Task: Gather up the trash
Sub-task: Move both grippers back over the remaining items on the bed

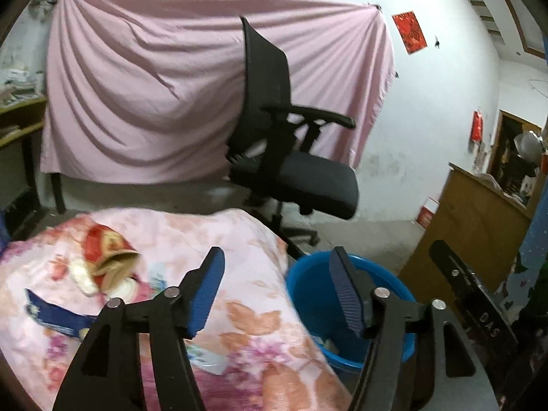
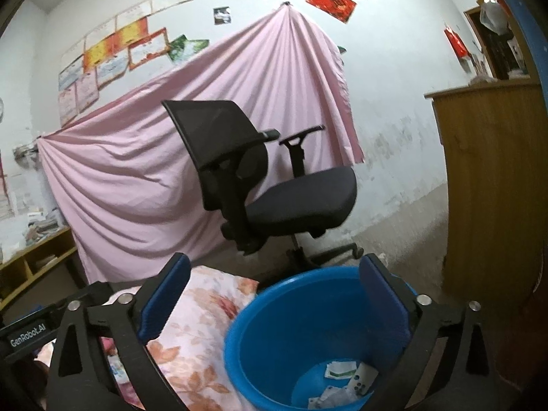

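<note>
Trash (image 2: 342,382) lay in the bucket (image 2: 260,342) below the right gripper (image 2: 274,301) — both grippers' jaws gaped empty, left gripper (image 1: 277,287) pointing slightly downward.

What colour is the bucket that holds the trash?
The bucket is bright blue; the right wrist view shows it best.

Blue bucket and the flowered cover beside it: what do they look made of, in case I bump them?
Blue bucket: looks like moulded plastic, smooth and slightly glossy, with a thin rolled rim; paper scraps lie inside. Flowered cover: soft printed fabric, probably a quilt or blanket, going by its folds and rounded, puffy edge. Neither should scratch.
</note>
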`<state>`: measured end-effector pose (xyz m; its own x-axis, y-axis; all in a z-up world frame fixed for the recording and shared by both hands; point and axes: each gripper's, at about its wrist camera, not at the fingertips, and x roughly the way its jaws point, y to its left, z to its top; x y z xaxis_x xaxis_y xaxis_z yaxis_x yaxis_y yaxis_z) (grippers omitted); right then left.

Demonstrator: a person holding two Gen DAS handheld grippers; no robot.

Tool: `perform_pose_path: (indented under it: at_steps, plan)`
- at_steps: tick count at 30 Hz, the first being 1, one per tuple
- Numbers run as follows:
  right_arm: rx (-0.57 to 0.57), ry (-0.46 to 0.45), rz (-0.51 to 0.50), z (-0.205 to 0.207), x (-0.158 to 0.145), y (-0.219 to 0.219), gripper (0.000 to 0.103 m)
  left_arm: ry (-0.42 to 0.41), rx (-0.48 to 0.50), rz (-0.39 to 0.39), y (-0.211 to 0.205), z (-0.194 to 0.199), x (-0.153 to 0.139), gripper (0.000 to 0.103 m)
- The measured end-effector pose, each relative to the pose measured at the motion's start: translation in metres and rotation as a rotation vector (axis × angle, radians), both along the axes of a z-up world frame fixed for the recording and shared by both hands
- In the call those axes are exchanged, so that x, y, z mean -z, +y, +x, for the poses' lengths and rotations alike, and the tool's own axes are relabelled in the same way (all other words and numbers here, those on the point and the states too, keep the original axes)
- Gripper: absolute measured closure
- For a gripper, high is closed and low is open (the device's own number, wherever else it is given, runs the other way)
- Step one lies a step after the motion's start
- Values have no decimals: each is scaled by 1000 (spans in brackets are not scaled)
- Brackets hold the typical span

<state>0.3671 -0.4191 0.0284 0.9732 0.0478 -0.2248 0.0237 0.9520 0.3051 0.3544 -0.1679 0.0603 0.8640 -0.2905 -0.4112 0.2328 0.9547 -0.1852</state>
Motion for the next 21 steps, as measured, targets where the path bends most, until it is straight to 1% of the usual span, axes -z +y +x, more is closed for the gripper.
perform_pose_path:
  at_steps: [1,2,4,5,8,11,17,21]
  plan:
    - [-6,-11,-6,-2,-3,4,0,-12,-12,3,4,-2,-1,36]
    - [-13,-24,-14,-4,-6,8,0,-30,-32,5,10,-7,-4,26]
    - [-22,-50,-28,-8,-12,16,0,-70,-72,-1,21,-14,-8,14]
    - [-28,-62,-34,-10,-15,20,0,-94,-95,-7,28,-20,-9,12]
    - [-48,-109,-55,-17,-23,35,0,-133,-137,-9,44,-30,-14,8]
    - [-63,-152,-79,-24,-28,50,0,-170,-176,-6,61,-39,-18,5]
    - [-117,-253,-132,-43,-38,80,0,-260,-241,4,94,-68,-18,4]
    - [-152,-296,-170,-55,-41,98,0,-315,-273,26,110,-87,-15,4]
